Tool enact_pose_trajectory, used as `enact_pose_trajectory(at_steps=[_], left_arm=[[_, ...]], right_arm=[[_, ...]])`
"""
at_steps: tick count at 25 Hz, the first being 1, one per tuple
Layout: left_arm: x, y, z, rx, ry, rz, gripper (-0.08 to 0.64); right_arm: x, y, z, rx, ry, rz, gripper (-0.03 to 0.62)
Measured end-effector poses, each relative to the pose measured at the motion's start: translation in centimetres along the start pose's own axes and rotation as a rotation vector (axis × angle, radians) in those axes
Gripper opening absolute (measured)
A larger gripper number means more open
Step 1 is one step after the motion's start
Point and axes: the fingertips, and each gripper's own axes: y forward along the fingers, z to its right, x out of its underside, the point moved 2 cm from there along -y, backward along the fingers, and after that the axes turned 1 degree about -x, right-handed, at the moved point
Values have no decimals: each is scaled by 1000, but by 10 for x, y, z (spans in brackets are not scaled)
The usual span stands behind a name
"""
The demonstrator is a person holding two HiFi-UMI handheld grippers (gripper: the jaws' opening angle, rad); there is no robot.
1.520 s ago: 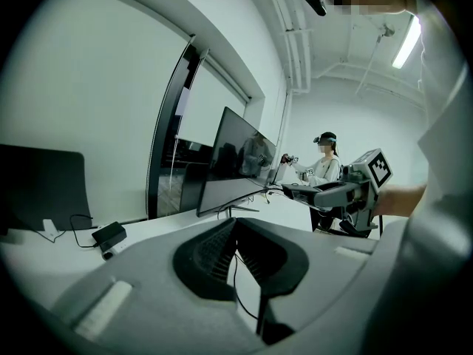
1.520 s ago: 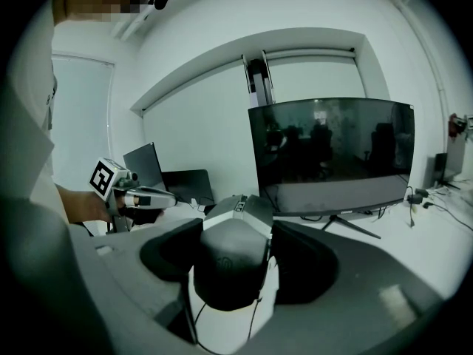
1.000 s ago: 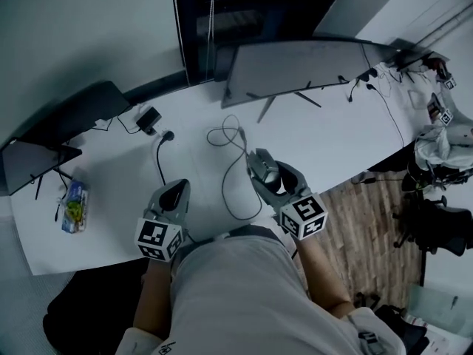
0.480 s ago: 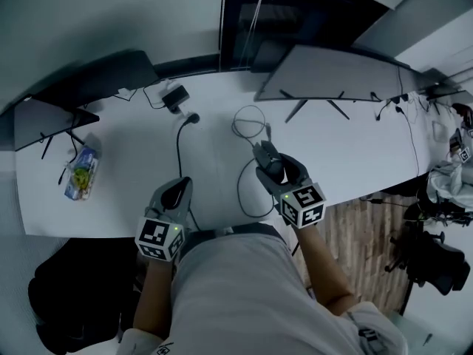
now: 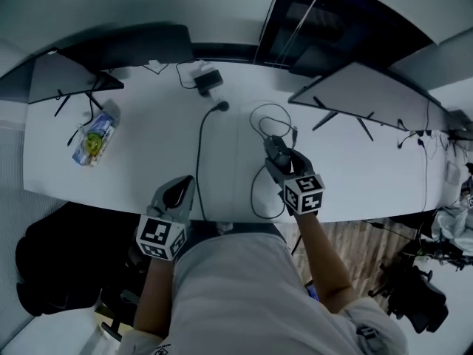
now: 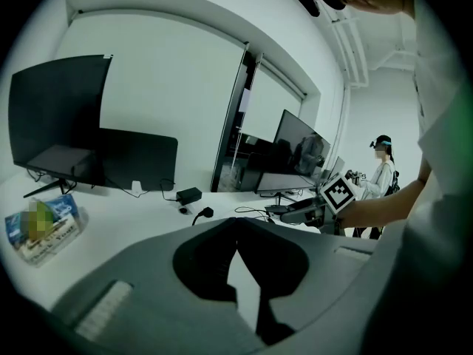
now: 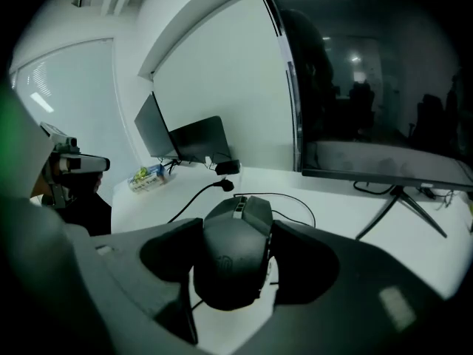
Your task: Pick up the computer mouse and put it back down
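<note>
A dark computer mouse (image 7: 235, 251) sits between the jaws of my right gripper (image 7: 238, 224), which is shut on its sides. In the head view this gripper (image 5: 273, 145) holds the mouse (image 5: 279, 156) low over the white table (image 5: 126, 187), right of centre. Whether the mouse touches the table I cannot tell. Its black cable (image 5: 256, 198) loops on the table under the gripper and coils further back. My left gripper (image 5: 179, 188) hovers at the table's near edge with nothing in it. Its jaw tips meet in the left gripper view (image 6: 236, 224).
A black power adapter (image 5: 209, 80) and plug (image 5: 222, 106) with their cord lie at the back. A snack packet (image 5: 92, 139) lies at the left. Monitors stand at the back left (image 5: 70, 76) and back right (image 5: 369, 95). A person (image 6: 382, 170) stands far off in the left gripper view.
The right gripper has sunk toward the table with the mouse still in it. The left gripper has shifted slightly along the near edge. The head view has swung leftward.
</note>
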Motion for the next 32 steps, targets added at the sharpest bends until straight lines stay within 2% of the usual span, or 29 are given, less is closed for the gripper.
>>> enact_pose_trajectory(at_steps=[13, 23, 32], left_arm=[[33, -44, -21, -176, -82, -25, 9], [53, -69, -28, -245, -129, -31, 9], [62, -82, -31, -272, -147, -36, 8]], right_arm=[[31, 69, 1, -39, -60, -114, 298], [56, 103, -5, -49, -84, -179, 298], [64, 117, -5, -17, -93, -184, 291]])
